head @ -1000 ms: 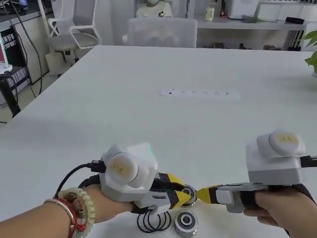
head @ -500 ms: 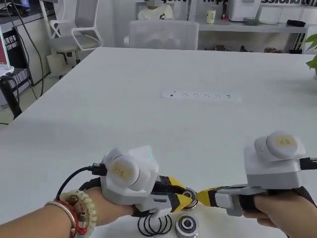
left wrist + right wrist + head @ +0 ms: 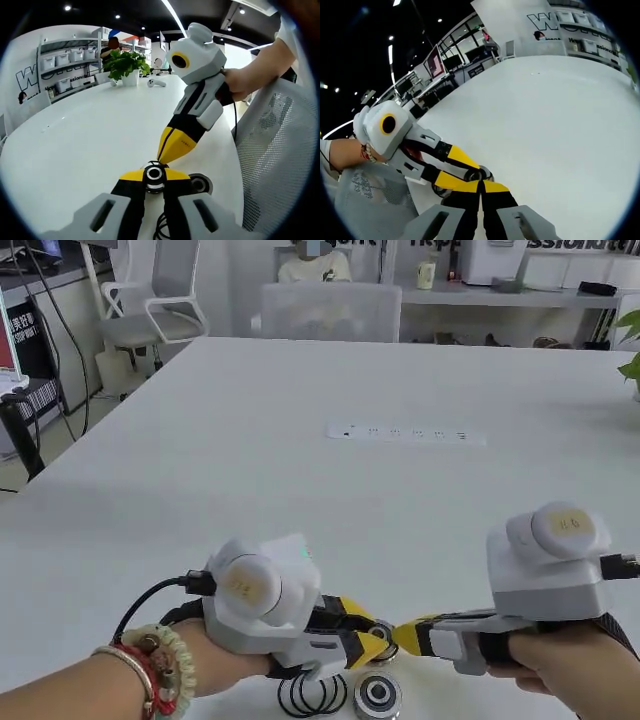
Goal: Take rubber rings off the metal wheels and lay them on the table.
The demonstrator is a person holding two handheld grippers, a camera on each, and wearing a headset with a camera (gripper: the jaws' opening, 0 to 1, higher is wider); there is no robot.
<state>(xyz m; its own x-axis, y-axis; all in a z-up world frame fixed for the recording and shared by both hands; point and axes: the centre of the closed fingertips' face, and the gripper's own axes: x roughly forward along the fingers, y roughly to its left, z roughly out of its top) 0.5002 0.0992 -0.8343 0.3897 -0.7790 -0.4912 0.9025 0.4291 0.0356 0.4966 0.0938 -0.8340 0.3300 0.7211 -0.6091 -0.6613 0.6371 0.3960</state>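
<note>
Bright, even indoor light from ceiling spots (image 3: 67,7) and a light strip (image 3: 172,15); the white table (image 3: 300,440) looks slightly washed, with soft, faint shadows. Head view is sharp; both gripper views bend strongly toward their edges, nearest parts there slightly soft.

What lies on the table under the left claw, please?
Black rubber rings and a spare metal wheel lie there; the left claw, gripping another wheel, covers the rings' far edges.

The right tool (image 3: 402,636) has edged leftward, nearer the wheel (image 3: 381,628)
</note>
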